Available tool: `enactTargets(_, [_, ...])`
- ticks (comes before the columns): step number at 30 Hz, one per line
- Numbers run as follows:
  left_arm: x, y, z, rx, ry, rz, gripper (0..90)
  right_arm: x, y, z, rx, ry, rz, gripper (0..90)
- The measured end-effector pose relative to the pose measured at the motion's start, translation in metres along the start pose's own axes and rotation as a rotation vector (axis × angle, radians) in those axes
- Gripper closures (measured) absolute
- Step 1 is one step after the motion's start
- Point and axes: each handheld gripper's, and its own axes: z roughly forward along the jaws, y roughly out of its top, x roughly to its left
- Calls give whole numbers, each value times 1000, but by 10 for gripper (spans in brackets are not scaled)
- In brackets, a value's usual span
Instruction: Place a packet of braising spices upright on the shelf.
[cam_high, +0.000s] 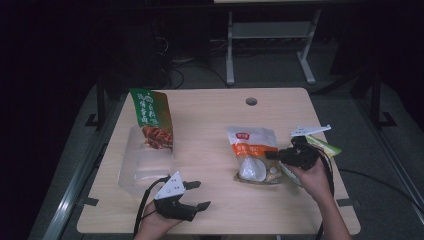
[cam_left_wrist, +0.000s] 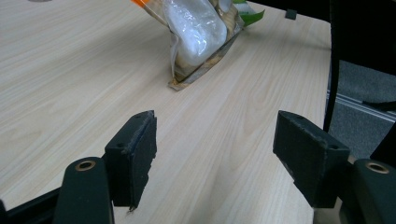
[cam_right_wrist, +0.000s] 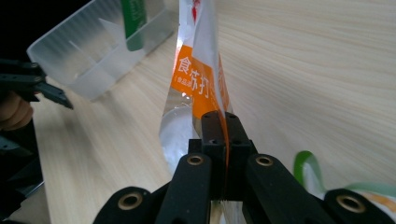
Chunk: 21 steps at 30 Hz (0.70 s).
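High view: left gripper (cam_high: 200, 195) gapes wide over bare wood near the front edge of the pale wooden table (cam_high: 210, 215), beside a clear plastic bin (cam_high: 142, 167). Right gripper view reveals the right gripper (cam_right_wrist: 225, 122) pinching the orange-and-clear food pouch's (cam_right_wrist: 198, 84) edge at table centre-right.

The top of the orange and clear plastic food bag (cam_left_wrist: 201, 32) was cut off by the left gripper view's upper edge. Its printed words (cam_high: 248, 148) were too small to read from high up. The clear plastic box (cam_right_wrist: 88, 56) ran off the right gripper view's top.
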Motion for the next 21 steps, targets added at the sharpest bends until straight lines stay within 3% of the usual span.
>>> enactTargets(8, [2, 1, -1, -7, 2, -6, 301, 22, 9, 0, 2, 6, -93, 899])
enactTargets(11, [3, 1, -1, -9, 2, -7, 303, 28, 11, 0, 2, 4, -114, 899])
enactTargets(21, [4, 3, -1, -23, -20, -43, 322, 47, 18, 4, -27, 65, -147, 900])
